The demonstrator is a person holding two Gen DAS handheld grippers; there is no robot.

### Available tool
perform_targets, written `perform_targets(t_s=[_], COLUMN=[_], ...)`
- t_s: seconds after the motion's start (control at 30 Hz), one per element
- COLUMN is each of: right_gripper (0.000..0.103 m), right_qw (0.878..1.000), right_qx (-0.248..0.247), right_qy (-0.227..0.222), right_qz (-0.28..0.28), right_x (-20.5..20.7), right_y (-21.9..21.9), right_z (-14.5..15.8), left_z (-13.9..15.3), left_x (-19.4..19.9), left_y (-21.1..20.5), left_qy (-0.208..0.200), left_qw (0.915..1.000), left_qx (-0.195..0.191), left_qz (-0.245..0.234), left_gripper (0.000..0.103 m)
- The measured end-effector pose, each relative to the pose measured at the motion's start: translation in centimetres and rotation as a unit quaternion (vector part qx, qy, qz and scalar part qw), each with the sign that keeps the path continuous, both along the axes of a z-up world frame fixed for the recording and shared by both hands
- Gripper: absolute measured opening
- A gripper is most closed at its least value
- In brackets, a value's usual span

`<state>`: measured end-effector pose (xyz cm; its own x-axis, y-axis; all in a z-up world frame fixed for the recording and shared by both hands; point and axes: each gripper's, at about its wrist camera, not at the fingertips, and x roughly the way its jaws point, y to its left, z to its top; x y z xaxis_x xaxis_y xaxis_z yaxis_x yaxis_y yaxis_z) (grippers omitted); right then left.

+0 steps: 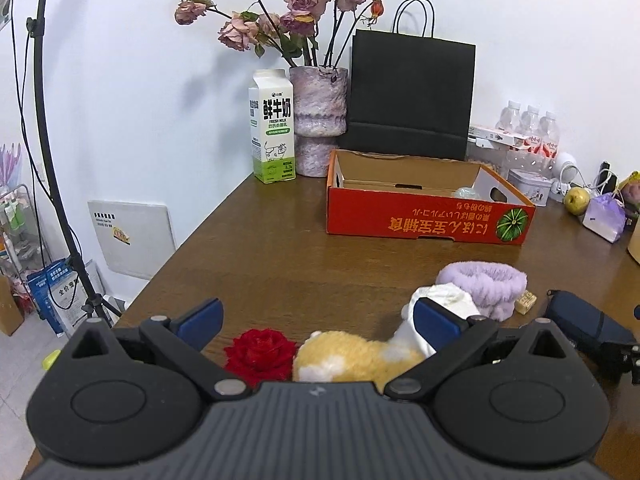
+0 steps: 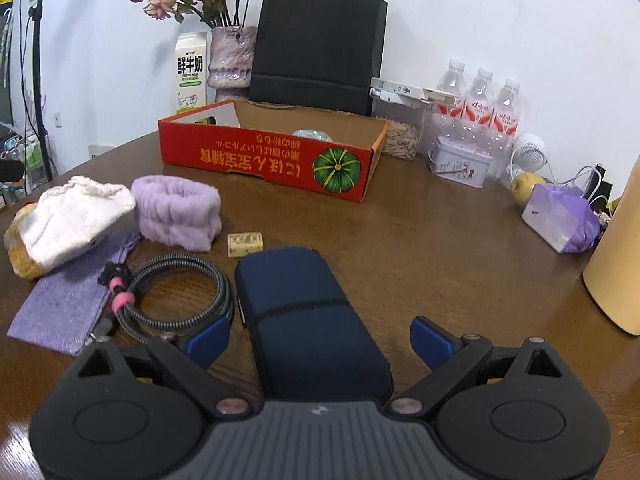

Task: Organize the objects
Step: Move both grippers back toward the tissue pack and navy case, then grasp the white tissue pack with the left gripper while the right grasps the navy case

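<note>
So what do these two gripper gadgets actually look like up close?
Both look alike. The left gripper and right gripper each have a ribbed grey body with a small pale logo, two round black housings, black linkage arms with silver pivot pins, and blue pads on the fingertips. No hands or sleeves show.

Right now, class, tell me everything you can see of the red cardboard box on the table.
The red cardboard box is a shallow open tray, brown inside, its front printed with upside-down yellow lettering and a green striped melon picture. White end walls have hand-hole cutouts. It sits flat on the wooden table, in front of the black paper bag. A pale rounded object lies inside.
</note>
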<state>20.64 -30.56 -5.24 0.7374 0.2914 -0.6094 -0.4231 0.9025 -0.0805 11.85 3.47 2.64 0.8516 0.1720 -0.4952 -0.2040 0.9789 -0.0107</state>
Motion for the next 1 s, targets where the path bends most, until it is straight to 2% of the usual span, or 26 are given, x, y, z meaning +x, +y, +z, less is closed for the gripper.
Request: perform_targets(t_s=[0.2, 0.4, 0.57, 0.77, 0.83, 0.87, 0.9, 1.0], right_gripper=[0.097, 0.097, 0.103, 0.103, 0.095, 0.083, 0.078, 0.073], right_qw=[1.0, 0.999, 0.999, 0.998, 0.998, 0.998, 0.998, 0.997], right_qx=[0.003, 0.015, 0.035, 0.038, 0.043, 0.051, 0.055, 0.064], right_qy=[0.013, 0.035, 0.041, 0.04, 0.035, 0.031, 0.028, 0.027], right_qz=[0.009, 0.013, 0.008, 0.006, 0.009, 0.017, 0.017, 0.017], right_x=[1.4, 3.0, 3.4, 3.4, 3.3, 3.1, 2.9, 2.9], right_y=[0.0, 0.5, 0.3, 0.2, 0.1, 0.0, -0.1, -0.3], right_z=[-1.1, -2.3, -2.8, -2.8, -2.7, -2.5, -2.4, -2.3], left_z=[-0.4, -0.5, -0.7, -1.1, -1.4, -1.6, -1.7, -2.1], left_x=[-0.6, 0.2, 1.8, 3.8, 4.6, 5.0, 5.3, 6.0], left_y=[0.8, -0.3, -2.2, -5.3, -6.3, -6.7, -6.9, -7.6], left_qy=[0.002, 0.009, 0.017, 0.034, 0.05, 0.058, 0.061, 0.074], left_qw=[0.9997, 0.9984, 0.9966, 0.9939, 0.993, 0.9928, 0.9928, 0.9919], left_qx=[0.007, 0.009, 0.008, 0.023, 0.037, 0.045, 0.047, 0.043], left_qz=[-0.021, -0.054, -0.08, -0.102, -0.1, -0.095, -0.091, -0.095], left_gripper=[0.103, 0.103, 0.103, 0.103, 0.103, 0.103, 0.103, 0.103])
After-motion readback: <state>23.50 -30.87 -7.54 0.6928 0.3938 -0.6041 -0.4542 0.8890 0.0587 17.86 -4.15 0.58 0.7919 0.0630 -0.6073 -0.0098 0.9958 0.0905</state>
